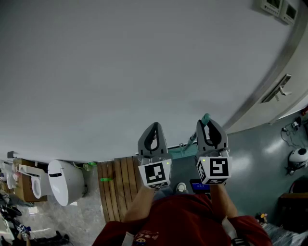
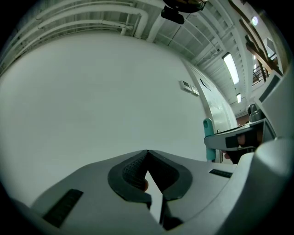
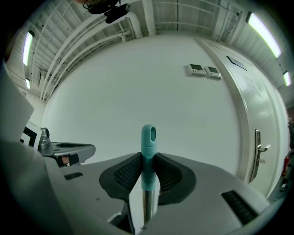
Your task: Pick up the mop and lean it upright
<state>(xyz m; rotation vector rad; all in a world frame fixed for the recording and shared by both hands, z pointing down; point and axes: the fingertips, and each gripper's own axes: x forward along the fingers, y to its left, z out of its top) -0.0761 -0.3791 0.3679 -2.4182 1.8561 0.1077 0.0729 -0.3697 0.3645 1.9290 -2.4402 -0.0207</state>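
The mop has a metal handle [image 1: 188, 142] that ends in a teal cap [image 3: 148, 140]. My right gripper [image 3: 148, 157] is shut on the handle just under that cap, and the handle stands upright close to the pale wall [image 1: 144, 72]. In the head view the right gripper [image 1: 210, 123] is at centre right, with the teal cap [image 1: 206, 118] poking out above its jaws. A teal mop head [image 1: 179, 153] shows low between the two grippers. My left gripper [image 1: 153, 127] is raised beside the right one. Its jaws [image 2: 147, 152] meet at the tips with nothing between them.
A white toilet [image 1: 65, 181] stands at lower left, next to a wooden slat mat [image 1: 118, 187] with a small green object [image 1: 106, 179] on it. A door with a lever handle [image 1: 278, 89] is at the right, and wall panels [image 1: 276, 7] are mounted above it.
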